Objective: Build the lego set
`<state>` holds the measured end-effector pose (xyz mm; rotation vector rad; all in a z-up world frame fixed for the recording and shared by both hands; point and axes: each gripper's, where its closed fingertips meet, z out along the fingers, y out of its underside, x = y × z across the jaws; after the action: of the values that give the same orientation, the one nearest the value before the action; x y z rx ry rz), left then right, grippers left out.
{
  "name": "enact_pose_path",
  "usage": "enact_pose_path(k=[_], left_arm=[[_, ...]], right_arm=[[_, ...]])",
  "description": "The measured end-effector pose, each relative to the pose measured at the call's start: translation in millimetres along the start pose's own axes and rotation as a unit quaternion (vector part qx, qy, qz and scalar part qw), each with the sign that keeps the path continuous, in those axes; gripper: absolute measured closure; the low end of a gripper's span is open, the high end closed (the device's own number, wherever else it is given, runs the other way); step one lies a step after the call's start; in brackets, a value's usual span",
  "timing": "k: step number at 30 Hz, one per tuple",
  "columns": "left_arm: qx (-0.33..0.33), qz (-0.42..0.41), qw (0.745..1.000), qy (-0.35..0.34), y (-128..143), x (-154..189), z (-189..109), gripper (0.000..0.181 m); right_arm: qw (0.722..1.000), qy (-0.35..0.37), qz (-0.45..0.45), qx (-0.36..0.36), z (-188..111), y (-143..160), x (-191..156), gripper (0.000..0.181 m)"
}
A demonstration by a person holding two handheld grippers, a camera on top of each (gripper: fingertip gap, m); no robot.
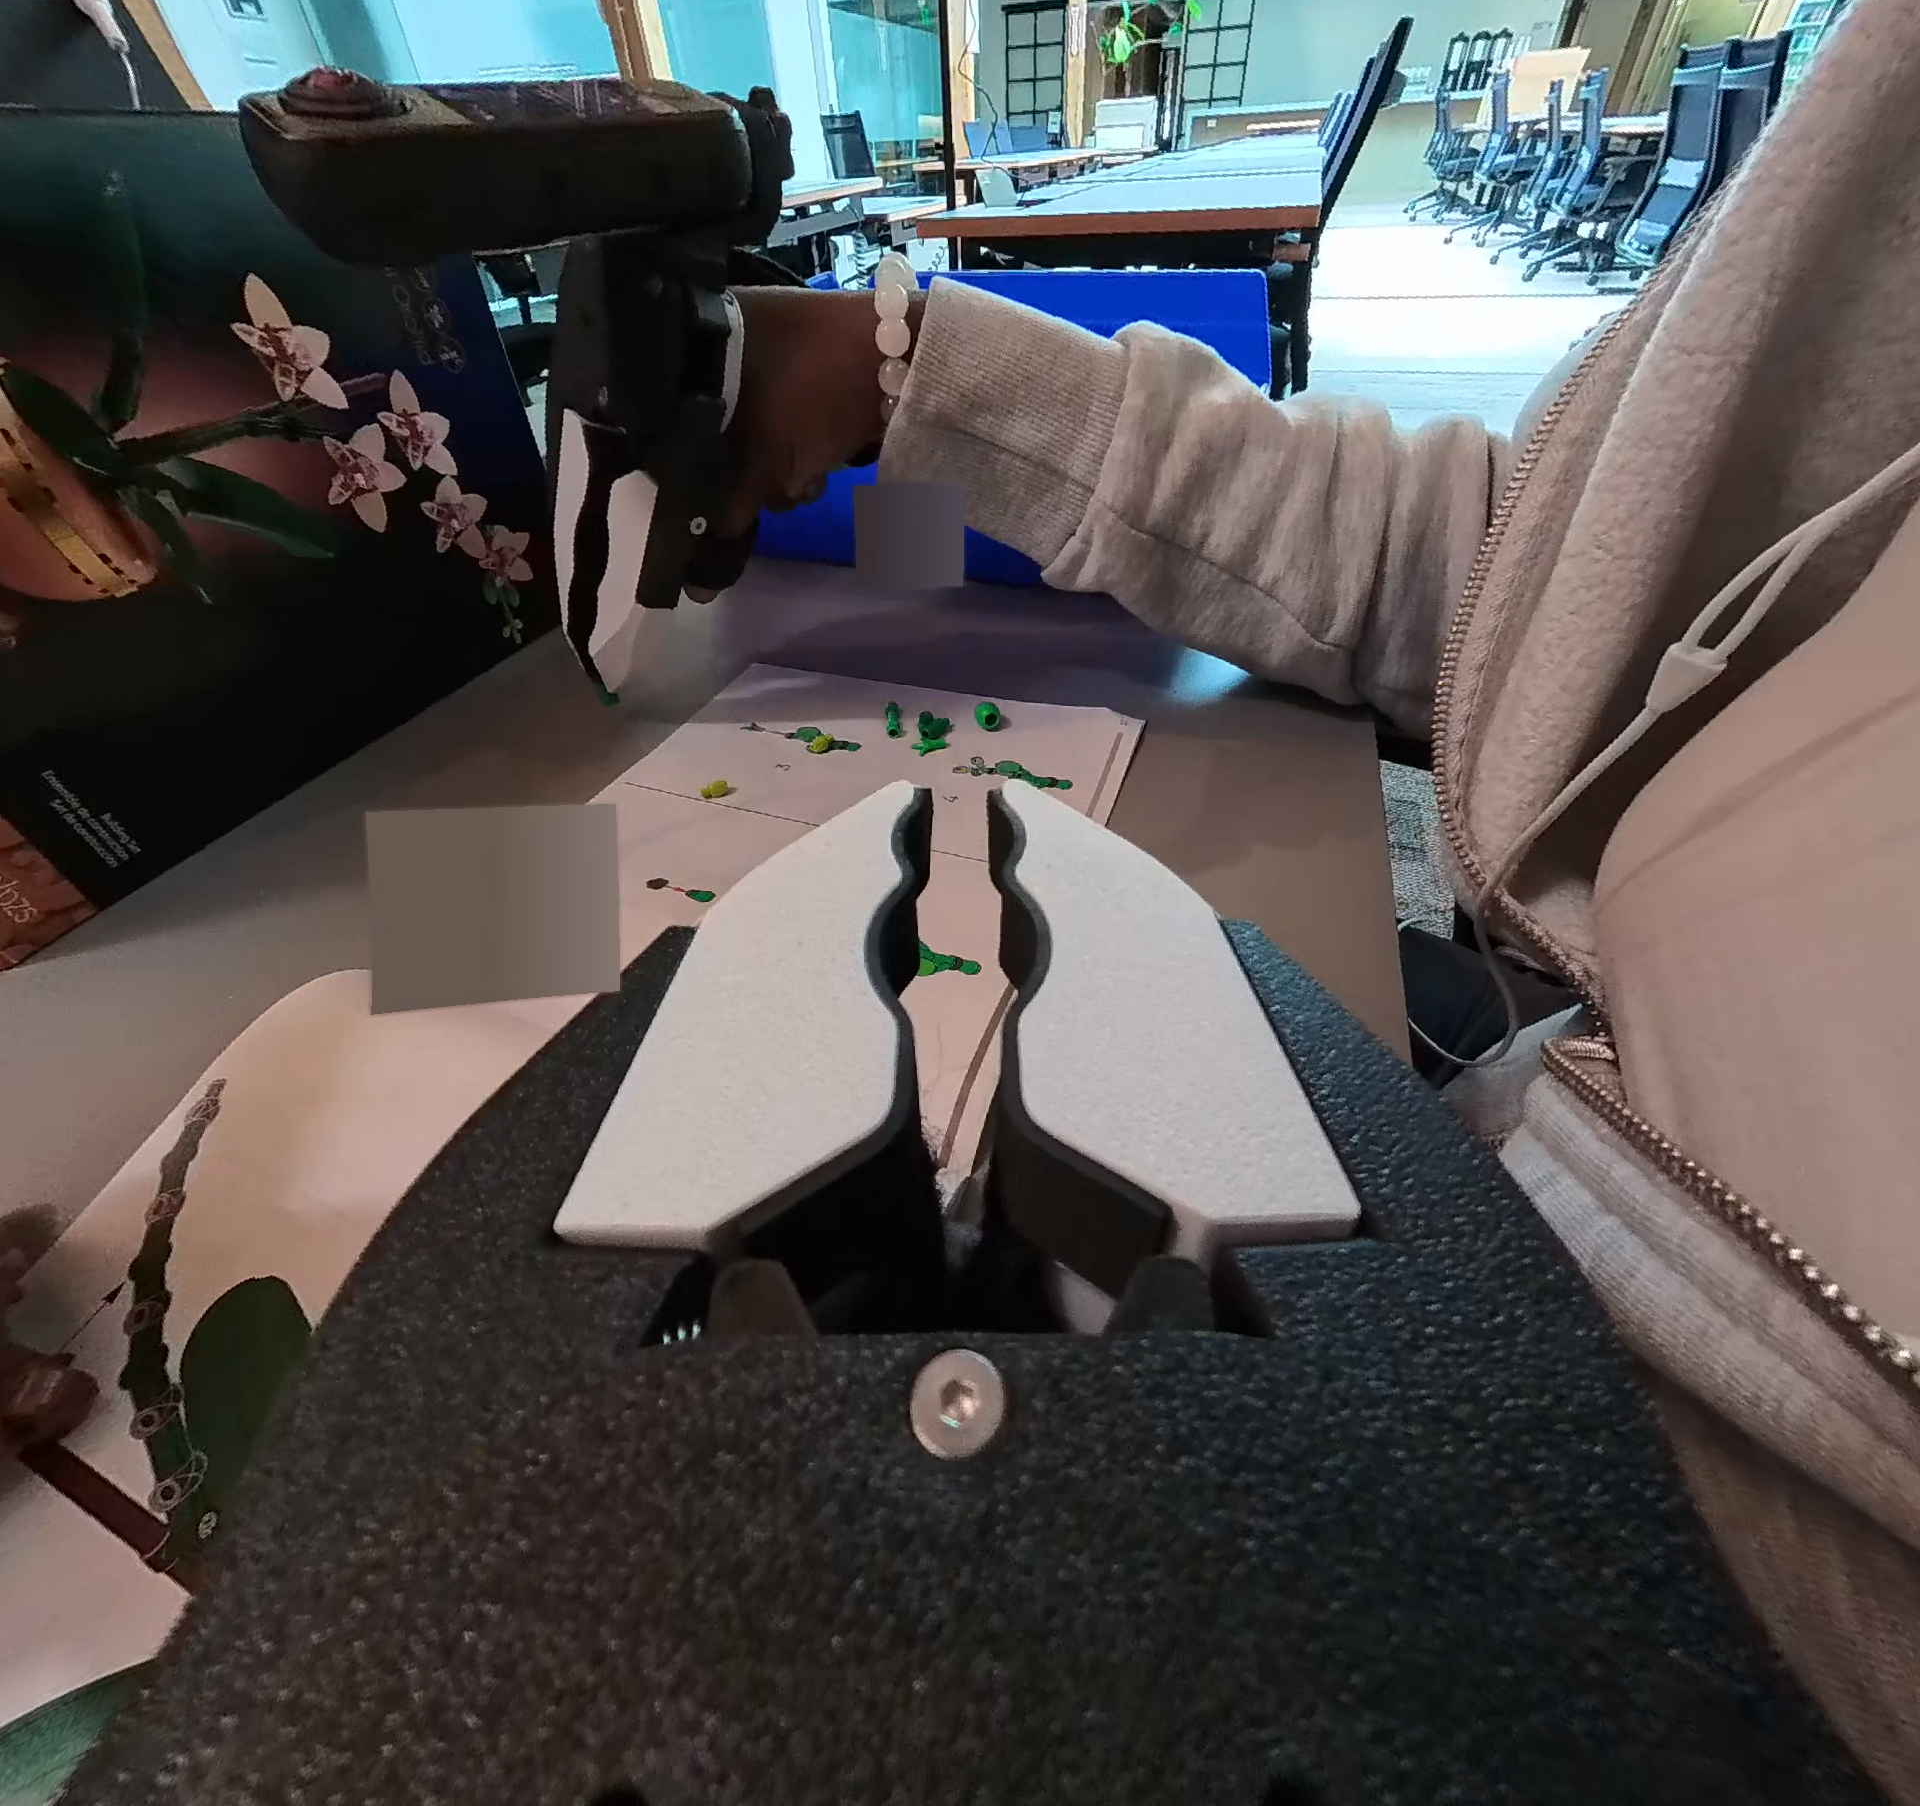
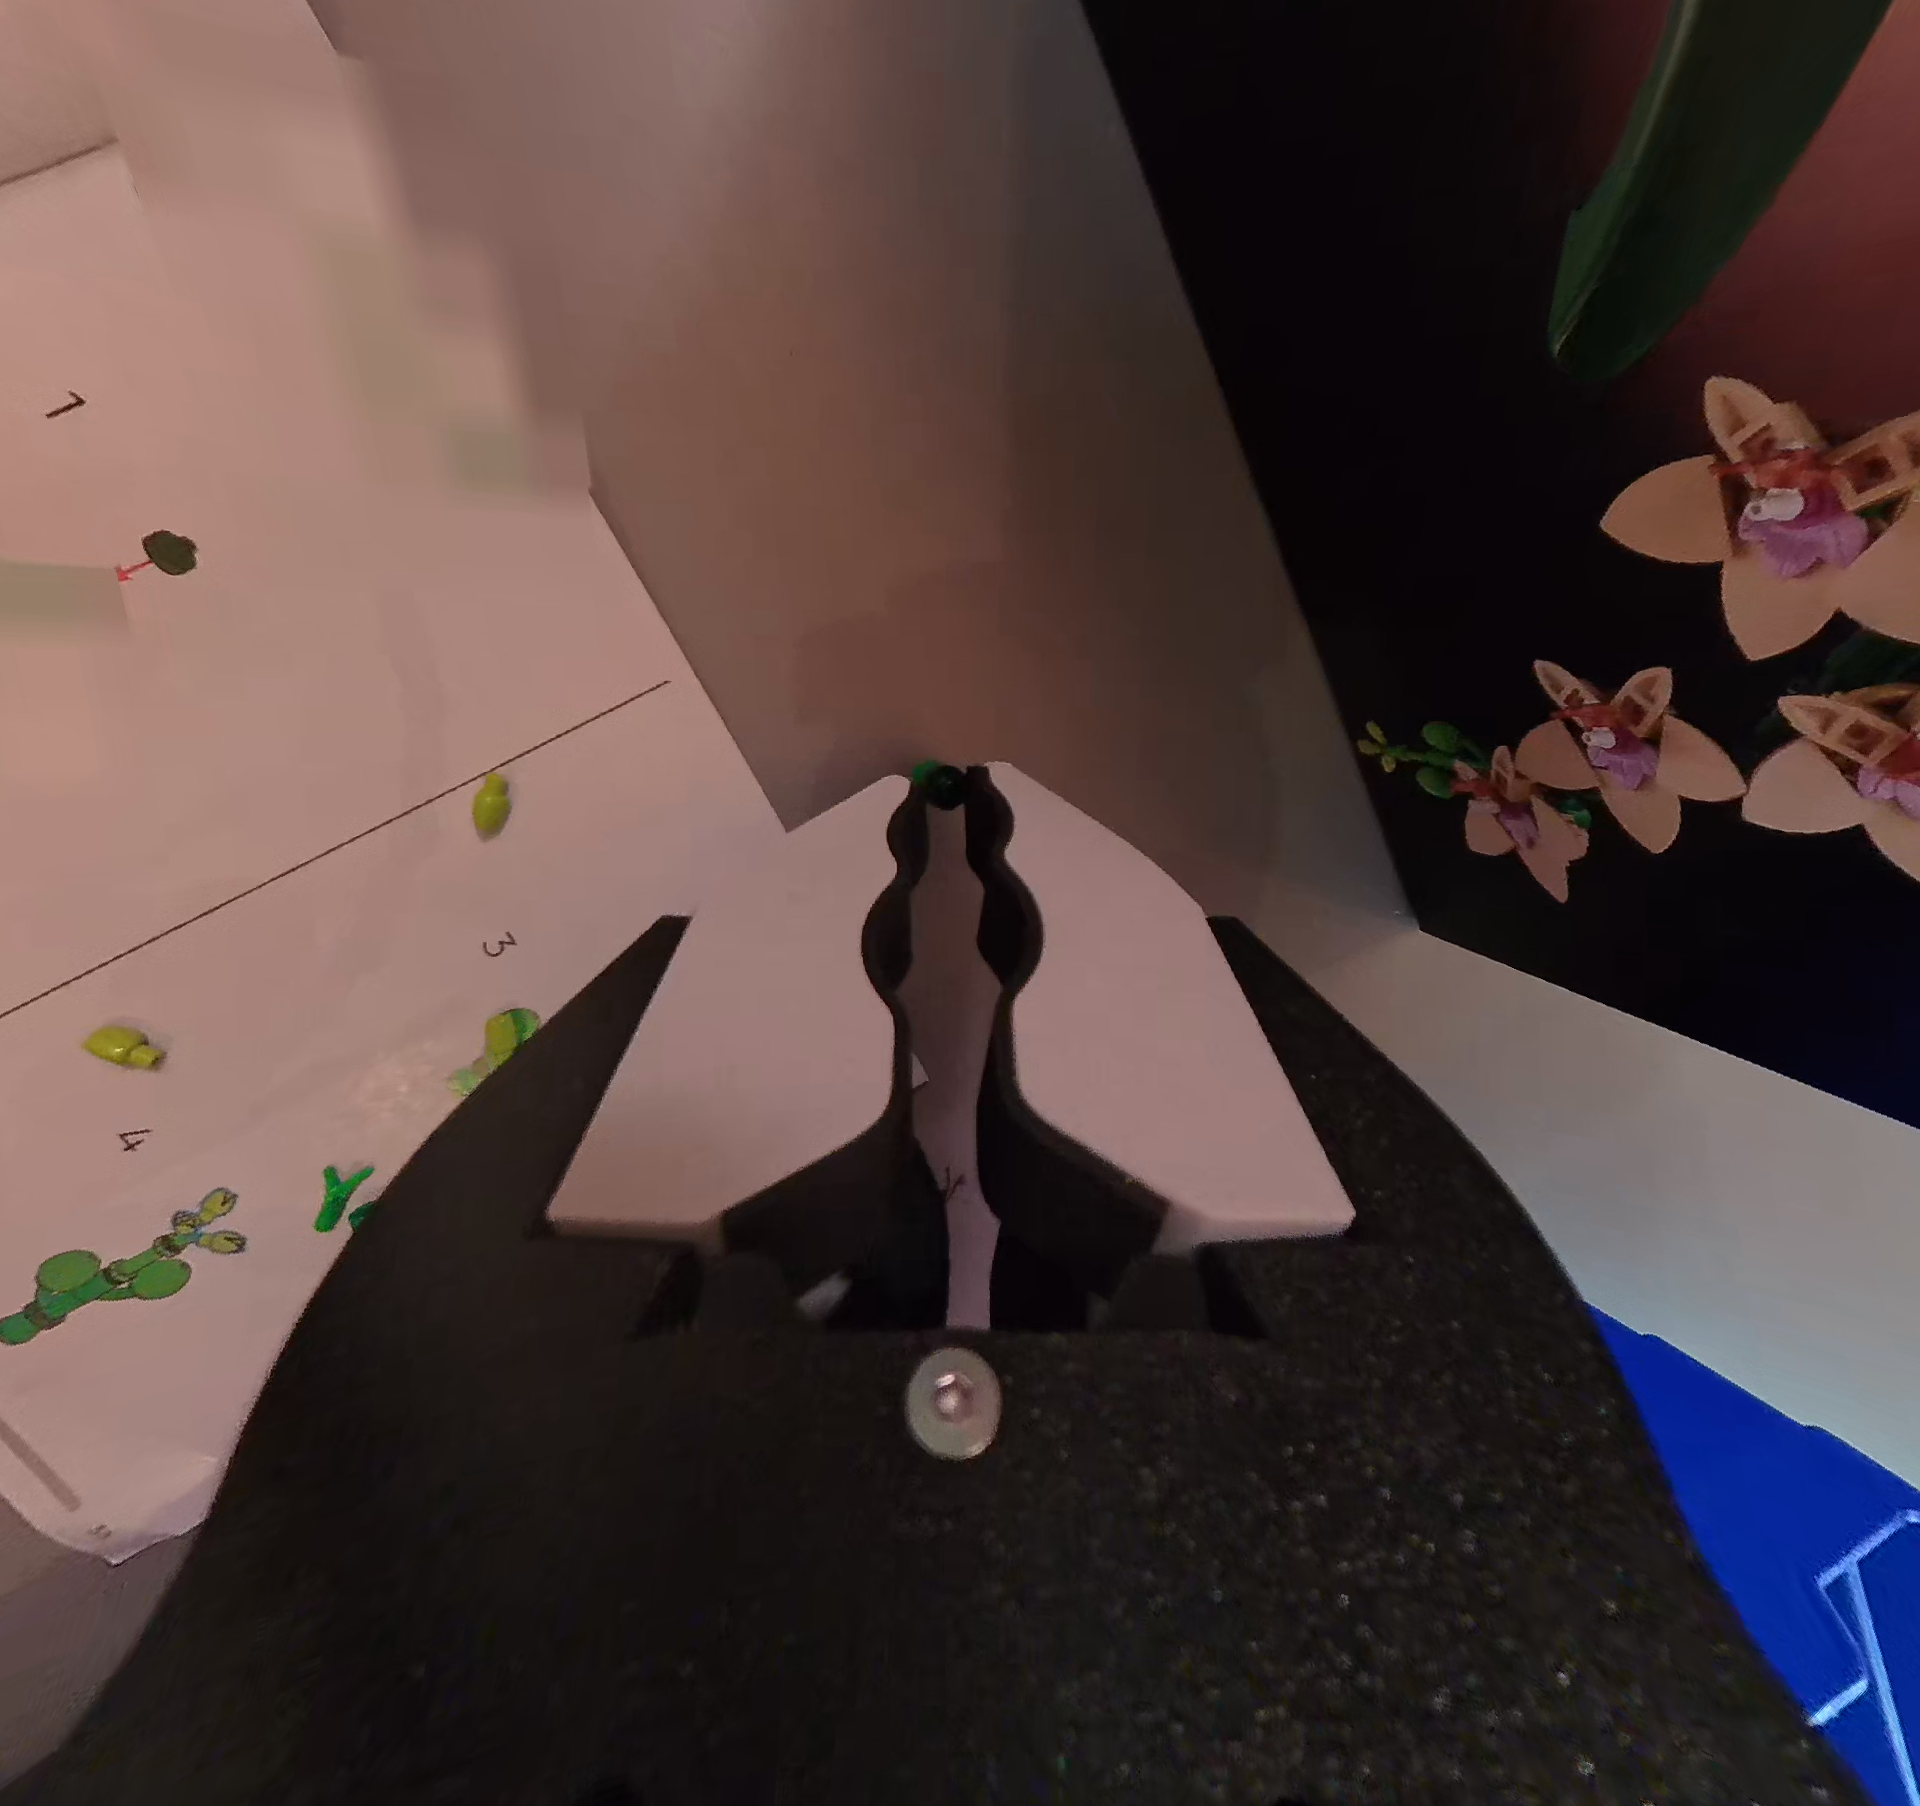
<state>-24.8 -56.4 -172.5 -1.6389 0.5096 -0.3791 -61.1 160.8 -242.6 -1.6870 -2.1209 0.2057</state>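
Observation:
My right gripper [image 2: 943,782] is shut on a small dark green Lego piece [image 2: 938,777] pinched at its very fingertips. In the left wrist view the right gripper [image 1: 606,688] points down over the grey table, just left of the instruction sheet [image 1: 1049,754], with the green piece [image 1: 608,697] at its tip. My left gripper [image 1: 958,800] hovers low over the sheet, empty, its jaws a narrow gap apart. Small green pieces [image 1: 928,726] and a lime piece [image 1: 714,789] lie loose on the sheet. Lime pieces [image 2: 490,806] also show in the right wrist view.
The orchid set's dark box [image 1: 260,509] stands at the left, close to the right gripper, and fills the right wrist view's right side [image 2: 1558,198]. A blue bin [image 1: 1143,322] sits behind. A person's beige sleeve [image 1: 1247,509] crosses the table. An open booklet [image 1: 260,1133] lies near left. The tips of one gripper are about 25 cm away from the tips of the other.

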Motion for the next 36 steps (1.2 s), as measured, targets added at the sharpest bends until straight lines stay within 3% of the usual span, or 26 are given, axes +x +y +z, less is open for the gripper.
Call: enact_pose_path(k=[4, 11, 16, 21, 30, 36], left_arm=[[0.000, -0.001, 1.000, 0.000, 0, 0, 0, 0.171], [-0.001, -0.001, 1.000, -0.003, 0, -1, 0, 0.171], [-0.002, -0.012, 1.000, -0.019, 0, -6, 0, 0.165], [0.009, -0.013, 0.997, -0.075, -3, -19, 4, 0.162], [-0.022, 0.074, 0.983, -0.165, -7, -22, 25, 0.161], [-0.025, 0.138, 0.978, -0.156, -23, -23, 29, 0.163]], right_arm=[[1.000, -0.012, 0.001, 0.009, -1, -2, -3, 0.174], [0.992, -0.081, -0.001, 0.093, -23, -22, -26, 0.174], [0.961, -0.190, -0.012, 0.202, -57, -48, -70, 0.174], [0.922, -0.272, 0.001, 0.276, -92, -53, -102, 0.174], [0.894, -0.315, 0.002, 0.318, -125, -43, -148, 0.174], [0.894, -0.323, 0.002, 0.310, -128, -57, -154, 0.174]])
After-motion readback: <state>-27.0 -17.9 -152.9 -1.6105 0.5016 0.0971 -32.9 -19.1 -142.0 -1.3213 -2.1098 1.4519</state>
